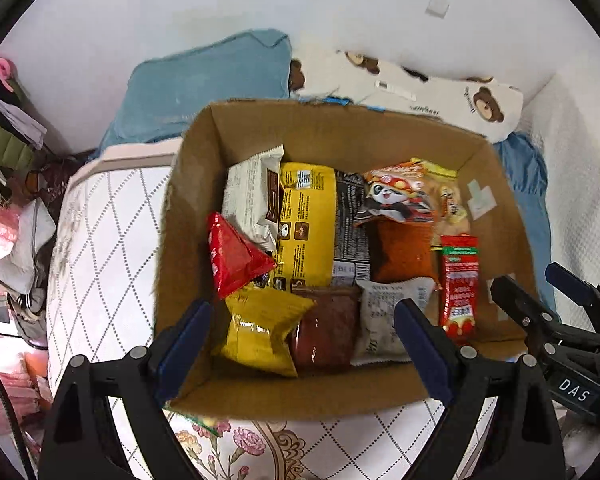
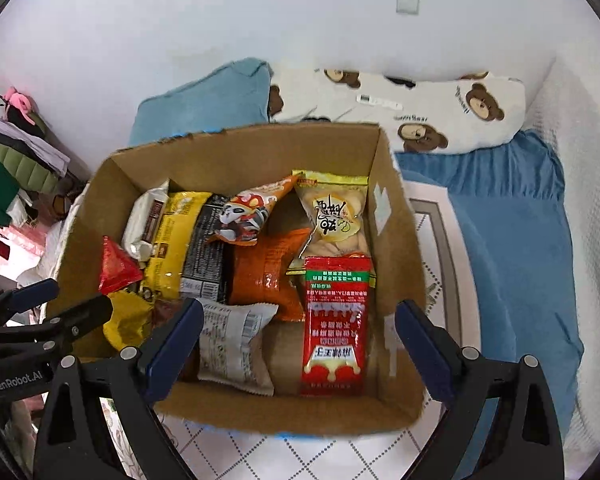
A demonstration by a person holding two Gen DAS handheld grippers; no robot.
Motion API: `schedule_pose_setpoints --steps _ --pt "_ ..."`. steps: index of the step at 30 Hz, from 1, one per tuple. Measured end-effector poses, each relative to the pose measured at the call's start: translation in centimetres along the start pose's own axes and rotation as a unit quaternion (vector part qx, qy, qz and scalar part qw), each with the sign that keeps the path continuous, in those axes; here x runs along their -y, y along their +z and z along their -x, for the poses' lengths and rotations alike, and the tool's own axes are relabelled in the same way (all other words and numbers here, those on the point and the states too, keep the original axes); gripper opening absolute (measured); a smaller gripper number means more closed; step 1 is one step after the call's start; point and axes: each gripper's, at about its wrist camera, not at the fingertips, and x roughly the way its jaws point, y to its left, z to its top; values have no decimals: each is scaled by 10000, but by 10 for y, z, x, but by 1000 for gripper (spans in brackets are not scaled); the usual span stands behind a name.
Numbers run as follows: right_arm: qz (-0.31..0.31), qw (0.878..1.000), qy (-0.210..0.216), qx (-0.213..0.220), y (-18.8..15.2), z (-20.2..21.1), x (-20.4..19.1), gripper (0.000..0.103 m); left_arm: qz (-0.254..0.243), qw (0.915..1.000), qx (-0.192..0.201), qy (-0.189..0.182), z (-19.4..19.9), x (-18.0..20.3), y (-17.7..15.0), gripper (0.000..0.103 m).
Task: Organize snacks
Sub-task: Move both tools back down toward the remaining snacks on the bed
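Note:
An open cardboard box (image 1: 340, 128) (image 2: 240, 152) sits on a bed and holds several snack packets. Among them are a long red packet (image 1: 459, 284) (image 2: 334, 324), a big yellow packet (image 1: 306, 224), a red triangular packet (image 1: 234, 254) (image 2: 116, 266), a panda-print packet (image 1: 396, 196) (image 2: 246, 216) and a white packet (image 1: 392, 312) (image 2: 232, 344). My left gripper (image 1: 304, 344) hovers open above the box's near left part, its jaws empty. My right gripper (image 2: 298, 340) hovers open over the near right part, also empty. Each gripper shows in the other's view at the box's side.
The box rests on a quilted white cover (image 1: 100, 240). Behind it lie a light blue pillow (image 1: 212, 84) and a bear-print pillow (image 2: 460, 116). A blue blanket (image 2: 512, 240) spreads to the right. Piled clothes (image 1: 8, 140) crowd the left edge. A white wall stands behind.

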Motion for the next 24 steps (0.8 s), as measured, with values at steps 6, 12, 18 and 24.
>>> schedule_pose_setpoints --steps 6,12,18,24 --pt "58 9993 13 371 -25 43 -6 98 -11 9984 568 5 43 1 -27 93" --pt "119 9971 -21 758 -54 88 -12 98 -50 9952 978 -15 78 2 -55 93" --pt "128 9941 -70 1077 -80 123 -16 98 -36 9928 1195 -57 103 1 -84 93" --pt "112 9907 -93 1354 -99 151 -17 98 -43 9897 1430 -43 125 5 -103 93"
